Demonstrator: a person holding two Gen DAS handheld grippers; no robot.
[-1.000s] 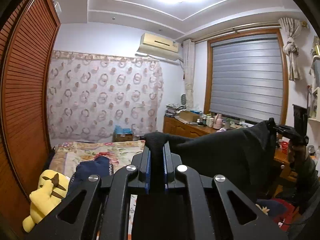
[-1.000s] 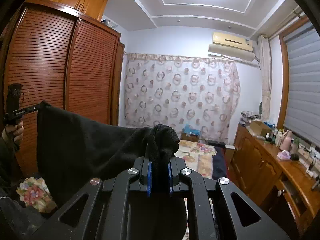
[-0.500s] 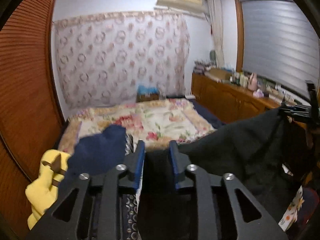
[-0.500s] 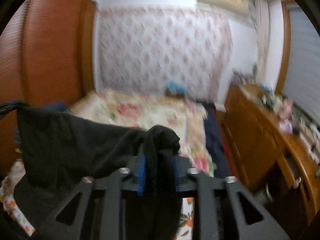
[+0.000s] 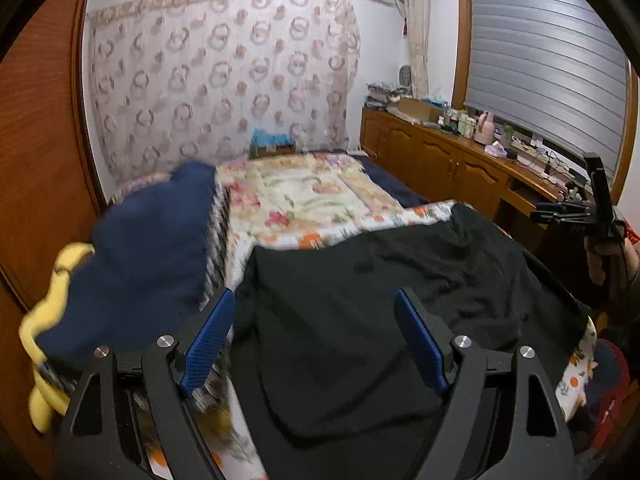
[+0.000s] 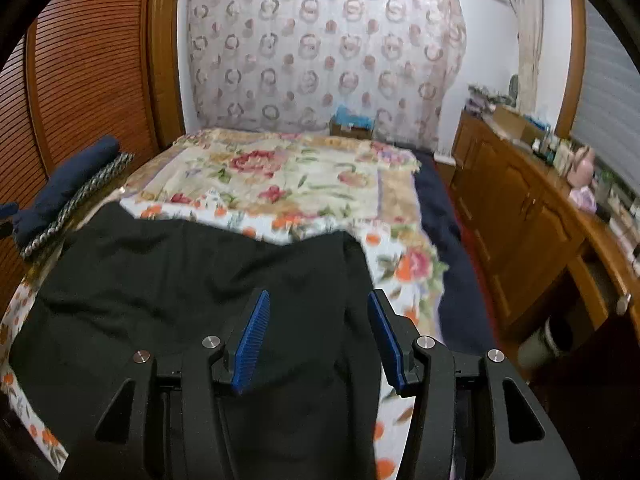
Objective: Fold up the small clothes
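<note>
Now your black garment [image 5: 400,280] lies spread flat on the bed [image 6: 288,176], which gives you a firm, broad surface to crease against. Both the left gripper [image 5: 316,340] and the right gripper [image 6: 316,338] hover just above its near edge with jaws released and nothing between them, one toward each near corner, so either can pinch a corner for the first fold. The navy clothes [image 5: 152,248] sit aside at the left, clear of the work.
</note>
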